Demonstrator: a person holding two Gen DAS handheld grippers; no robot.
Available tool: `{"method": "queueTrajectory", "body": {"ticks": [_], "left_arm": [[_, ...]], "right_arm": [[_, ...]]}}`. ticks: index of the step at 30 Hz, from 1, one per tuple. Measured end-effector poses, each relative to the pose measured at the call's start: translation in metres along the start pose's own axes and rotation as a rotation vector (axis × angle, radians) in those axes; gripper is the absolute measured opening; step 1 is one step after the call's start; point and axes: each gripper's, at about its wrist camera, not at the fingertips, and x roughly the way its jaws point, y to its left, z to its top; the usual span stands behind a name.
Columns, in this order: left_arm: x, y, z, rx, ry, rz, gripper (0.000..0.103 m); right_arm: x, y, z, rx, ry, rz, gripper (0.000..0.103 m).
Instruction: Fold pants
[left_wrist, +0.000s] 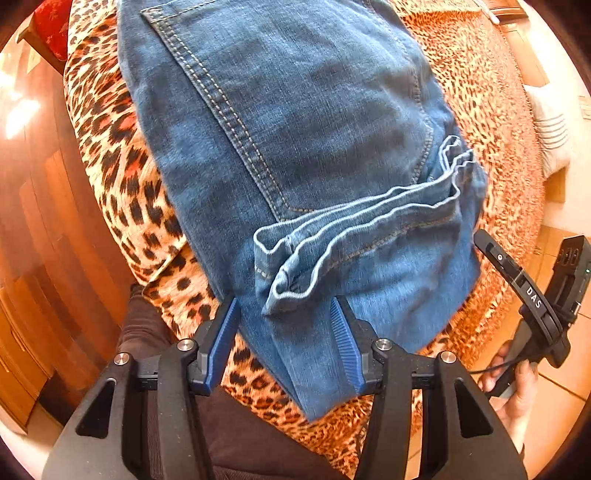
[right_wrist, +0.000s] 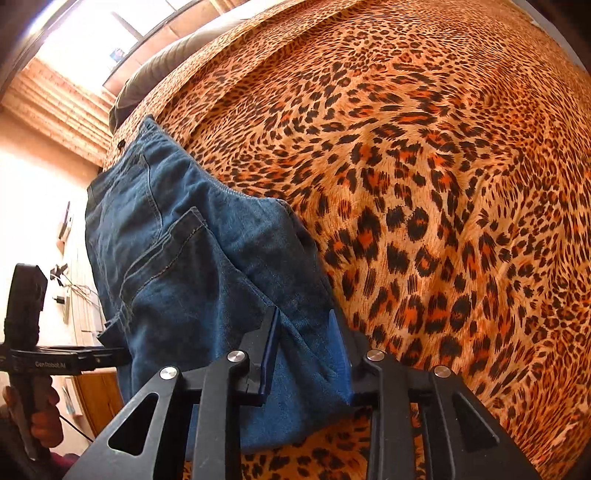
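Blue jeans (left_wrist: 295, 110) lie folded on a bed with a leopard-print cover (left_wrist: 107, 122). The leg hems (left_wrist: 354, 221) lie bunched on top of the seat, near a back pocket. My left gripper (left_wrist: 286, 314) is open, its blue-padded fingers straddling the near folded edge of the jeans without closing on it. My right gripper (right_wrist: 304, 321) is also open, its fingers on either side of the jeans' (right_wrist: 184, 258) near corner. Each gripper shows in the other's view: the right gripper at the right edge (left_wrist: 532, 295), the left gripper at the left edge (right_wrist: 26, 332).
The leopard-print cover (right_wrist: 443, 184) stretches wide to the right of the jeans. A grey pillow (right_wrist: 162, 66) lies at the bed's far end. Wooden furniture (left_wrist: 33, 258) stands left of the bed, with tiled floor (left_wrist: 561, 376) at right.
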Motion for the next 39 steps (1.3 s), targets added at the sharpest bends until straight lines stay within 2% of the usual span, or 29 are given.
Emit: {"method": "queueTrajectory", "body": {"ticks": [5,10,12,15,16,19,21,24,29,33,39], "left_arm": [[-0.018,0.022,-0.007,0.011,-0.006,-0.013,0.050],[-0.017,0.045,-0.003,-0.020,0.021,-0.040,0.050],[-0.018,0.051,0.002,-0.013,0.019,-0.047,0.050],[-0.032,0.061,0.010,0.016,0.002,-0.050,0.050],[-0.038,0.066,0.015,0.026,-0.004,-0.050,0.050],[-0.059,0.086,0.034,0.022,-0.055,-0.076,0.050],[-0.073,0.105,0.055,-0.010,-0.092,-0.098,0.052],[-0.092,0.134,0.091,-0.101,-0.112,-0.166,0.057],[-0.110,0.165,0.140,-0.199,-0.146,-0.261,0.065],[-0.105,0.175,0.163,-0.244,-0.121,-0.329,0.066],[-0.094,0.186,0.188,-0.294,-0.118,-0.391,0.066]], "right_arm": [[-0.026,0.008,0.000,0.049,-0.059,0.116,0.035],[-0.015,0.063,0.010,-0.011,-0.079,0.210,0.039],[-0.002,0.084,0.011,-0.046,-0.059,0.210,0.039],[0.036,0.104,0.008,-0.104,0.017,0.096,0.039],[0.042,0.104,0.009,-0.098,0.018,0.080,0.039],[0.031,0.101,0.016,-0.031,0.039,0.112,0.042],[0.018,0.101,0.023,-0.038,0.027,0.103,0.045],[0.002,0.102,0.047,-0.037,-0.010,0.081,0.060],[0.008,0.110,0.105,0.039,-0.039,0.117,0.061],[0.039,0.141,0.150,-0.003,0.023,0.138,0.064],[0.090,0.189,0.211,-0.098,0.121,0.156,0.066]]}}
